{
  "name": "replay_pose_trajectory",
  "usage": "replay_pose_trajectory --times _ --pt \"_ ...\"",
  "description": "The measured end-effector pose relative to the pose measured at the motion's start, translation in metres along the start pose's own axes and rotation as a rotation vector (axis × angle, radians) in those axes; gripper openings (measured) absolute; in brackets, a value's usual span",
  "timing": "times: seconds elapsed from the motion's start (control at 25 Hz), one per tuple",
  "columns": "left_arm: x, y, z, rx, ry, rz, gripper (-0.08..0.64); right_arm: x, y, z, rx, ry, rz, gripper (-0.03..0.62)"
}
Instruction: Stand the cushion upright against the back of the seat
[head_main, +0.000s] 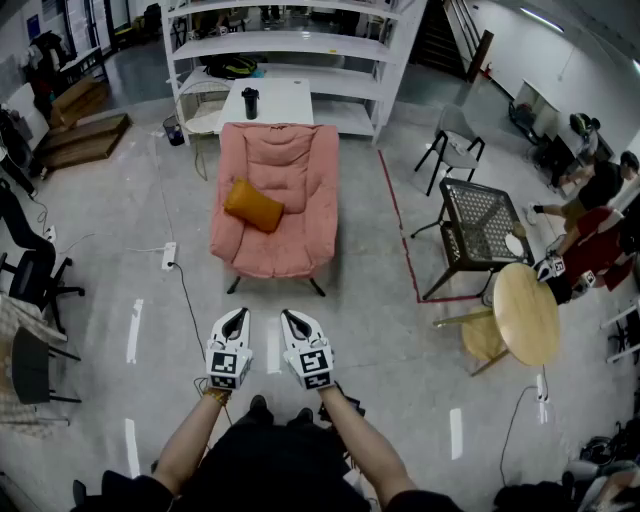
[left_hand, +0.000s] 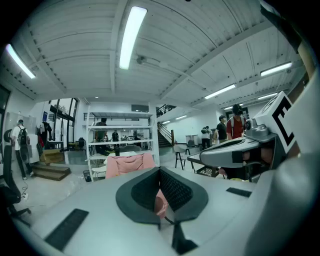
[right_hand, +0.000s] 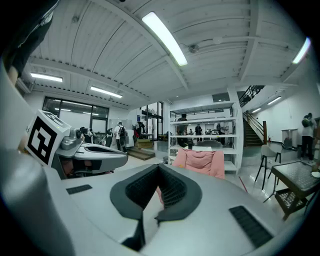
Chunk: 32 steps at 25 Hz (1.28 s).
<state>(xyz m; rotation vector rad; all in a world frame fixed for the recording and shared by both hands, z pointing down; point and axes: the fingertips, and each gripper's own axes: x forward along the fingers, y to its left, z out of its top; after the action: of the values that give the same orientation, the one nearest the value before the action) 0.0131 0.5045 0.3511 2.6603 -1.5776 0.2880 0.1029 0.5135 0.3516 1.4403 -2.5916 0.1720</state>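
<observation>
Below the head camera, the left gripper (head_main: 236, 316) and right gripper (head_main: 292, 318) are held side by side over bare floor, well apart from the pink armchair (head_main: 290, 160). The orange cushion (head_main: 252, 204) lies tilted on the seat's left side, against the padded arm and not upright against the back. A power strip (head_main: 169, 255) with its cable lies on the floor left of the chair.

Along the left gripper's jaws, the pads are pressed together with nothing between them. The chair shows beyond their tips, and the cushion is not visible.

Along the right gripper's jaws, the pads are likewise together and empty, aimed roughly at the same chair, with white shelves (right_hand: 202, 122) behind it.

Nothing of the task looks begun; the walk to the chair comes first. The floor cable could catch a foot on an approach from that side. The cushion looks soft, so a pinch on one corner may only bunch the cover and let it flop. On the sloped, padded back it could slide down flat if released too low.
</observation>
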Motion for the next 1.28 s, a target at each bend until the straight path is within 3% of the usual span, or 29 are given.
replay_pose_trajectory --times 1.0,1.28 --pt "0.04 -0.004 0.007 0.011 -0.016 0.0 0.012 0.024 -0.031 -0.001 0.017 -0.035 0.052 0.017" --pt "0.058 0.025 0.016 -0.017 -0.054 -0.037 0.012 0.059 -0.021 0.002 -0.01 -0.009 0.043 0.017"
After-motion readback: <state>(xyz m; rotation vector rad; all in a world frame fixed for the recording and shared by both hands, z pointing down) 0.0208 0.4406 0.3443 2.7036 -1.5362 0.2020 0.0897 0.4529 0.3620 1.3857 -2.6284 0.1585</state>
